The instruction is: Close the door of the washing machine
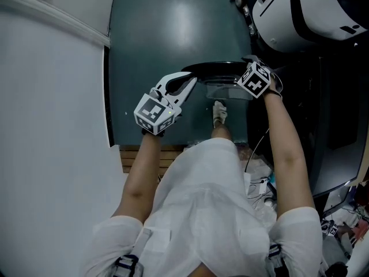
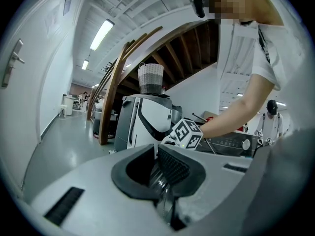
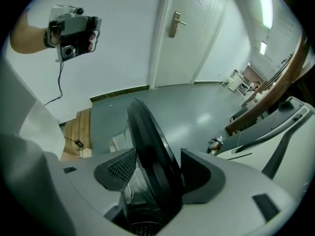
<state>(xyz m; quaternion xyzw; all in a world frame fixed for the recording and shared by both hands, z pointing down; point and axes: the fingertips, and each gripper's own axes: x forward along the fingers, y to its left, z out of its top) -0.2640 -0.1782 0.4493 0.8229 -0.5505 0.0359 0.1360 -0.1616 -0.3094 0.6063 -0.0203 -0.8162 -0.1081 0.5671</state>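
My right gripper [image 3: 152,170] straddles the door [image 1: 216,68] rim, jaws apart and seemingly not pinching it. I'd push steadily, square-on. My left gripper [image 2: 158,167] is closed and empty.

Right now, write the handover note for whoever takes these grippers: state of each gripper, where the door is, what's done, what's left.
Left gripper: shut, empty, its tip near the door's rim.
Right gripper: open, one jaw on each side of the door's rim, not clamped on it.
Door: open, swung out from the washing machine.
Done: right gripper set at the door's edge.
Left: swing the door back to the machine and press it shut.
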